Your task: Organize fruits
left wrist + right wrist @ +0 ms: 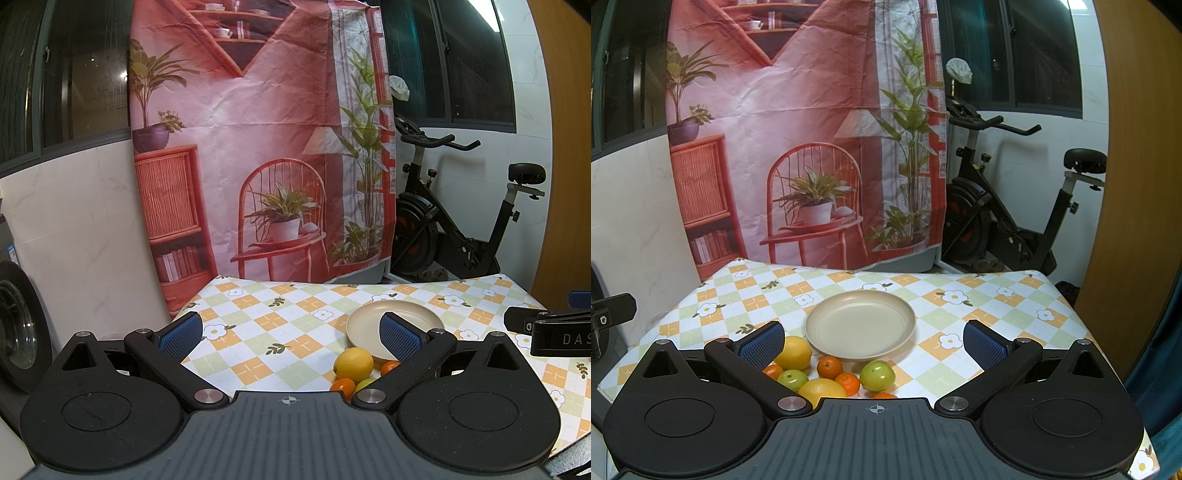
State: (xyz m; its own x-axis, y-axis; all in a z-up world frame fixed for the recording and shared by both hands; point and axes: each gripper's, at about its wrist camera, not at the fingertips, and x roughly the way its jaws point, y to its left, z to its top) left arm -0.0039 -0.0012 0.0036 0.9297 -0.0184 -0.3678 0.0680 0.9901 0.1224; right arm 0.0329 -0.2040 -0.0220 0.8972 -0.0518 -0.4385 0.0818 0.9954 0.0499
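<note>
A beige plate point(860, 325) stands empty mid-table; it also shows in the left wrist view point(369, 317). In front of it lie two lemons point(793, 352) point(822, 389), two green apples point(877, 376) point(792, 379) and several small oranges point(829, 367). The left wrist view shows one lemon point(353, 363), oranges point(341, 386) and a green apple point(364, 384). My right gripper point(873, 341) is open and empty, above the fruit pile. My left gripper point(291, 332) is open and empty, left of the fruit.
The table has a checkered flower cloth point(997, 306). A printed backdrop point(798, 129) hangs behind it. An exercise bike point(1008, 206) stands at the back right, a washing machine point(18, 325) at the left. The right gripper's body point(554, 334) shows in the left wrist view.
</note>
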